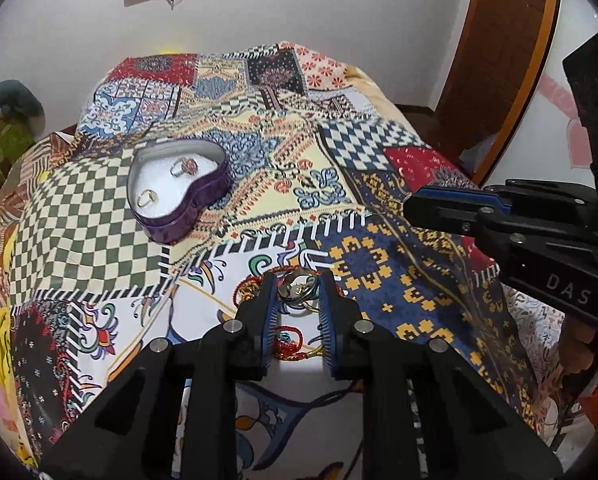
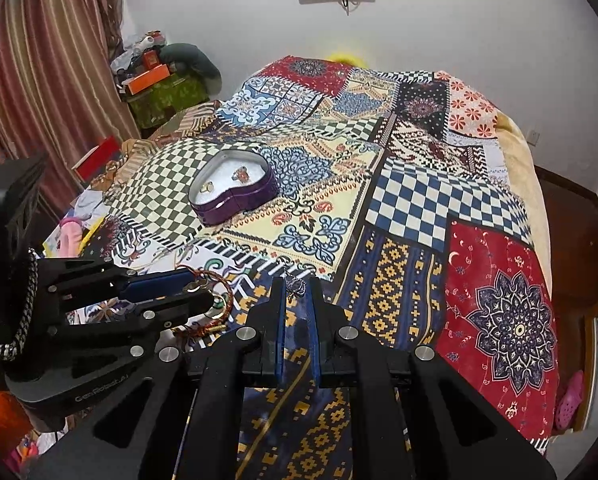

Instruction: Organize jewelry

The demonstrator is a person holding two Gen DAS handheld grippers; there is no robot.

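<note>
Readable text appears in 2 places only. The letters "DAS" stand in pale relief on the black body of the right gripper (image 1: 413, 204), seen in the left wrist view. The mark "GenRobot.AI" stands on the black body of the left gripper (image 2: 203, 292), in the right wrist view.

Left gripper (image 1: 298, 290), lower centre: jaws around a silver ring (image 1: 297, 285), over a red cord bracelet (image 1: 291, 338). Purple heart-shaped tin (image 1: 179, 190), centre left: two rings inside. Right gripper (image 1: 413, 204), right edge. Patchwork bedspread (image 1: 339, 184) beneath.
</note>
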